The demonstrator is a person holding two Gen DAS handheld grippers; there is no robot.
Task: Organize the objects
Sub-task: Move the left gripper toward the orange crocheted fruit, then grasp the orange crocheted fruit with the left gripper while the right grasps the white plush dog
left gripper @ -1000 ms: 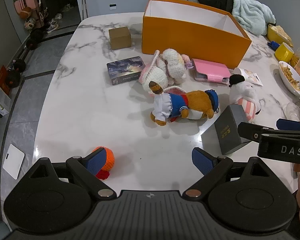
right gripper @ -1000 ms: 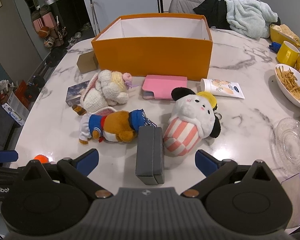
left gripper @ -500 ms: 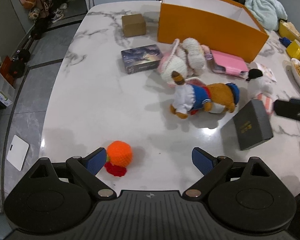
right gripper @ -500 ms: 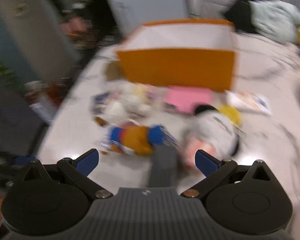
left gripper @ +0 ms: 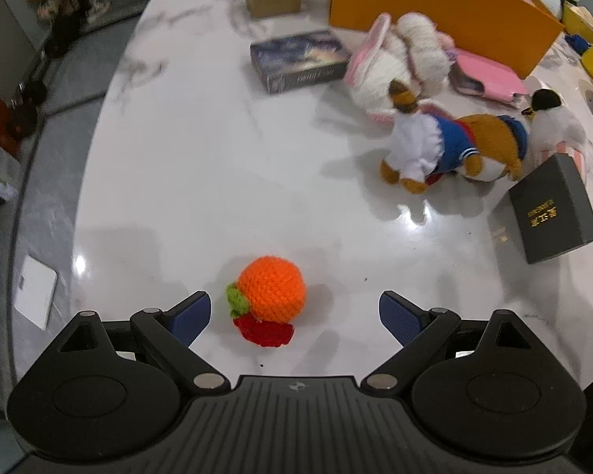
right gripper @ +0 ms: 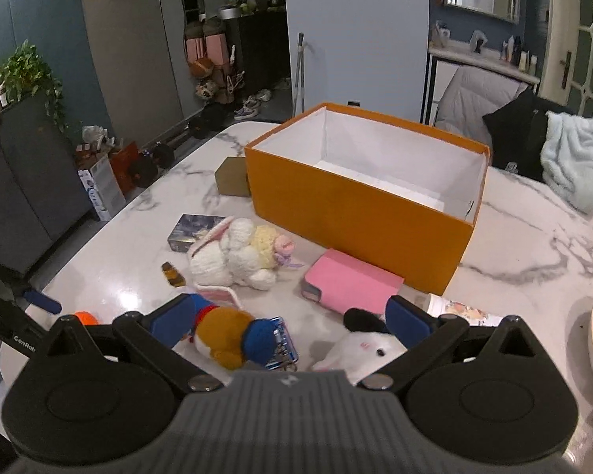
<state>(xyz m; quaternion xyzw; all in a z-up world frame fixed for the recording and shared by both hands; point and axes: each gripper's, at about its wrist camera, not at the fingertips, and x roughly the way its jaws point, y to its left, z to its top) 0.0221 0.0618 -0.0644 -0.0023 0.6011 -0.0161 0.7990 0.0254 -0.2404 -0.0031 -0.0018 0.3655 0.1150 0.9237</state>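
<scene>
1. The left gripper (left gripper: 294, 312) is spread wide and holds nothing. It is low over the white marble-patterned table (left gripper: 201, 181), with the orange crocheted ball with a green leaf and a red base (left gripper: 271, 300) lying between its blue fingertips (left gripper: 189, 316), nearer the left one and apart from both.

2. The right gripper (right gripper: 292, 316) is also wide and empty, raised above the plush toy in a blue-and-white sailor outfit (right gripper: 227, 333) and the white plush with black ears (right gripper: 365, 345).

3. The open orange cardboard box with a white interior (right gripper: 355, 213) stands at the far side of the table, well apart from the ball; what shows of its interior looks empty.

4. Risk, as a judgement: the ball sits off-centre in the left gripper. Closing now may push it sideways or let it roll out, since it is round and soft; the red base could be pinched alone.

5. Risk: the carry to the box passes over the white knitted rabbit (left gripper: 399, 59) and the dark printed card box (left gripper: 298, 59); a low path could knock them.

6. Writing: the dark grey rectangular case (left gripper: 553, 207) bears gold characters, too small to read. The left gripper's side shows "GenRob", cut off, in the right wrist view. The card box spine text is illegible.
</scene>
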